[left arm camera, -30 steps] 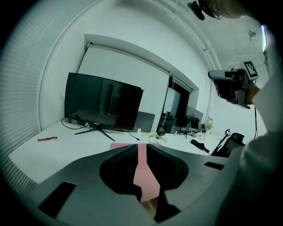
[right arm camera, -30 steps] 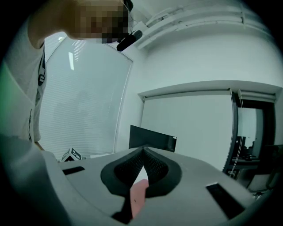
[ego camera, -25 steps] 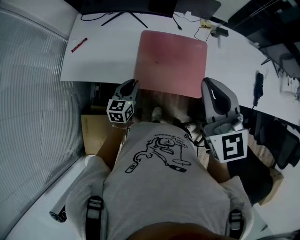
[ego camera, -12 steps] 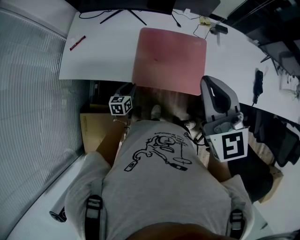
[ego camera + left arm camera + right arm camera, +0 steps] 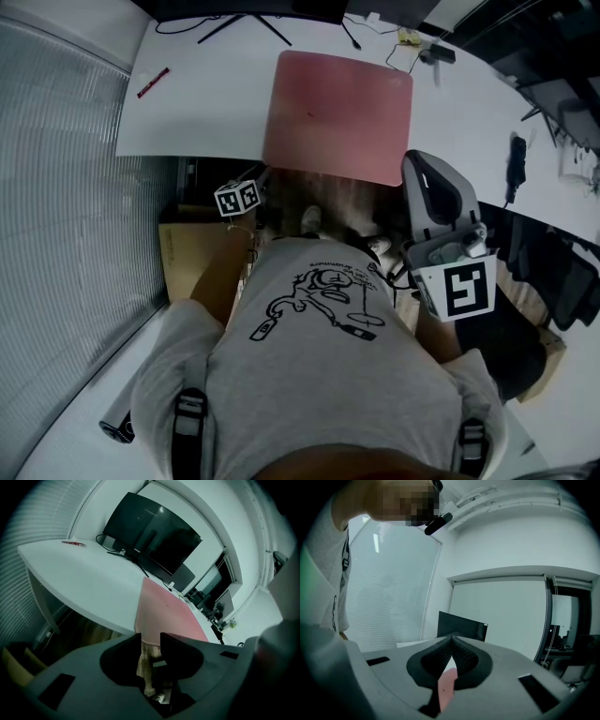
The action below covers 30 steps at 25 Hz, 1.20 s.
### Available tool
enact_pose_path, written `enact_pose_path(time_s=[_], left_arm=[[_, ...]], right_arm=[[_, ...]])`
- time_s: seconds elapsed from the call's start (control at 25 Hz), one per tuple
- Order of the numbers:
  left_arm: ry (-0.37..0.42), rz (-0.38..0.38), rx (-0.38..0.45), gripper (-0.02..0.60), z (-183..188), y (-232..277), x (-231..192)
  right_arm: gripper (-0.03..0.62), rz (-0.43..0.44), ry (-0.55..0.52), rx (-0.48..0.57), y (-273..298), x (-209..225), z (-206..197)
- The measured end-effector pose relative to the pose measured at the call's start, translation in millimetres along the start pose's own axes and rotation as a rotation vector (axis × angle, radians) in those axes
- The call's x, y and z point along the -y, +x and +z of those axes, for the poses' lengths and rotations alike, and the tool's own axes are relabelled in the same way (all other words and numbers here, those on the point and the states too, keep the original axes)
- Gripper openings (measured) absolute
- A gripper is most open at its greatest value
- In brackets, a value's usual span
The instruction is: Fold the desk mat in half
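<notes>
- On the white tabletop (image 5: 206, 108): pink desk mat (image 5: 337, 112), flat and unfolded, near edge jutting out past the tabletop's front edge.
- Just below that front edge, at the mat's near left corner: left gripper (image 5: 148, 638), jaws opening with a clear gap between them. Nothing pinched; mat's near edge just ahead of the tips, with wood floor (image 5: 342, 202) showing through the gap.
- Beside the mat's near right corner: right gripper (image 5: 452, 639), pointed upward toward the wall, jaw tips pressed together. Sliver of pink mat visible through the slot below the tips, lying farther off on the tabletop, not gripped.
- Far left on the tabletop: red pen (image 5: 153, 82), well apart from the mat.
- Beyond the mat's far edge: dark monitor (image 5: 150, 536) on splayed stand legs (image 5: 248, 28), with cables (image 5: 403, 47) toward the right.
- Under the tabletop, at the left: cardboard box (image 5: 187, 258).
- Closest to the head camera: person's grey T-shirt (image 5: 319, 375) with a black line drawing, filling the lower part of the view.
</notes>
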<state>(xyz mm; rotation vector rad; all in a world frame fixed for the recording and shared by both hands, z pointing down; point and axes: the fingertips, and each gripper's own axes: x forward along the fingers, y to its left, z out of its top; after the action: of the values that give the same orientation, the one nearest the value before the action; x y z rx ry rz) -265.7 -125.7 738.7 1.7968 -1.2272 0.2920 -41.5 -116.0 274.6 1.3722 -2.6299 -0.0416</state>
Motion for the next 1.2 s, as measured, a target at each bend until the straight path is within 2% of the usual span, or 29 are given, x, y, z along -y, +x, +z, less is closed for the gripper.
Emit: enact_pose_path(time_s=[0.16, 0.56, 0.88, 1.0, 1.2], left_arm=[[-0.090, -0.035, -0.009, 0.141, -6, 13, -6], [-0.223, -0.049, 0.011, 0.141, -11, 28, -16], [-0.226, -0.055, 0.010, 0.084, -9, 30, -9], [-0.216, -0.048, 0.017, 0.042, -6, 27, -6], [-0.204, -0.045, 0.025, 0.034, -2, 23, 0]], right_arm=[[0.006, 0.025, -0.036, -0.040, -7, 0, -13], [0.006, 0.006, -0.029, -0.044, -13, 5, -15], [0.006, -0.006, -0.013, -0.046, -15, 11, -19], [0.006, -0.004, -0.011, -0.043, -14, 13, -18], [0.006, -0.003, -0.009, -0.038, -15, 15, -18]])
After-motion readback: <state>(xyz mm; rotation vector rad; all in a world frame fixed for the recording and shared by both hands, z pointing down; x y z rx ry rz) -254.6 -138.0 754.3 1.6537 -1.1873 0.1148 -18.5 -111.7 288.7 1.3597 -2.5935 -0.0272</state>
